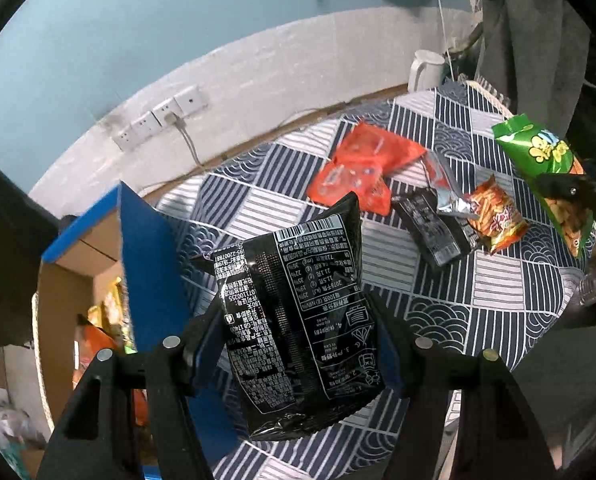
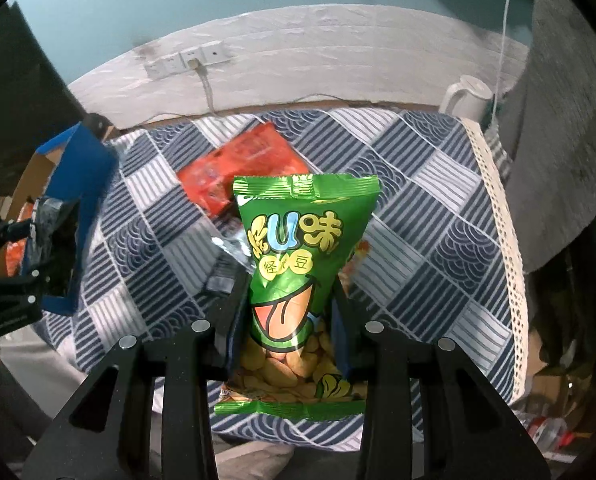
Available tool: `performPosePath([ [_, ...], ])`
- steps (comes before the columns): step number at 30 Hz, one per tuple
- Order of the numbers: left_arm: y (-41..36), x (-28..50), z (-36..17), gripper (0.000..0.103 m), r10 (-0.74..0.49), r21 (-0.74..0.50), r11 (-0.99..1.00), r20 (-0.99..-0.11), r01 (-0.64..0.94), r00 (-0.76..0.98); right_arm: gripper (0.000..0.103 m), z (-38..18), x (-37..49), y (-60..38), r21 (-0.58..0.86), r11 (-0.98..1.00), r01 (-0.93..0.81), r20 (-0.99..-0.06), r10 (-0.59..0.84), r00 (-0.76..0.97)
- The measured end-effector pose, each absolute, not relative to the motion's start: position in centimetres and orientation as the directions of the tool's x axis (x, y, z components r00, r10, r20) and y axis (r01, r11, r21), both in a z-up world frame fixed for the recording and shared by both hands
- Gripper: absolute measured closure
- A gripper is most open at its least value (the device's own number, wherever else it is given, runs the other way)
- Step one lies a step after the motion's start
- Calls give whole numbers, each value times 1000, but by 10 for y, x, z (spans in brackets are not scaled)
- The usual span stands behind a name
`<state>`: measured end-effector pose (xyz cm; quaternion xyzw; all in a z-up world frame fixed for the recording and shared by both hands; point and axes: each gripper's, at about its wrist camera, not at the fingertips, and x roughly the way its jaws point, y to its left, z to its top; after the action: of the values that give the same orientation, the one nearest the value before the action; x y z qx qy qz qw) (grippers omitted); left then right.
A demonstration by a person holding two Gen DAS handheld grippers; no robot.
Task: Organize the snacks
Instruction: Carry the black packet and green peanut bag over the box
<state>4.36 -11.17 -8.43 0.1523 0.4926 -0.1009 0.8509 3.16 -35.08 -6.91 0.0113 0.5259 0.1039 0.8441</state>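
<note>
Left gripper (image 1: pixel 294 344) — black packet (image 1: pixel 294 320) clamped

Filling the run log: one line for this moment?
left gripper: holds black bag | right gripper: holds green bag | box: open

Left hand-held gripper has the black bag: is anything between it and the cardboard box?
Yes. The box's upright blue flap stands between the black bag, held in the left hand-held gripper, and the cardboard box opening beyond it. Nothing else visible intervenes.
</note>
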Motion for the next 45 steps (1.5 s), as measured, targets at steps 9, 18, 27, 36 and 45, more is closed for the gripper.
performPosePath([
  [9, -83, 43, -59, 36, -18, 167, 945, -832, 281, 554, 68, -50, 37, -309, 122, 964, -235, -872, 218, 439],
  [18, -44, 48, -43, 36, -14, 140, 965, -817, 223, 576, 68, -31, 41, -265, 125, 943, -307, -857, 259, 445],
  [27, -9, 45, -41, 36, 2, 137, 973, -810, 185, 586, 68, -20, 46, -217, 122, 919, -374, -850, 292, 439],
  [36, 30, 43, -39, 36, 27, 134, 982, -801, 135, 598, 68, -15, 54, -169, 116, 895, -431, -852, 313, 421],
  [45, 71, 47, -42, 36, 70, 149, 985, -806, 86, 587, 68, -18, 65, -123, 124, 870, -478, -858, 336, 388],
])
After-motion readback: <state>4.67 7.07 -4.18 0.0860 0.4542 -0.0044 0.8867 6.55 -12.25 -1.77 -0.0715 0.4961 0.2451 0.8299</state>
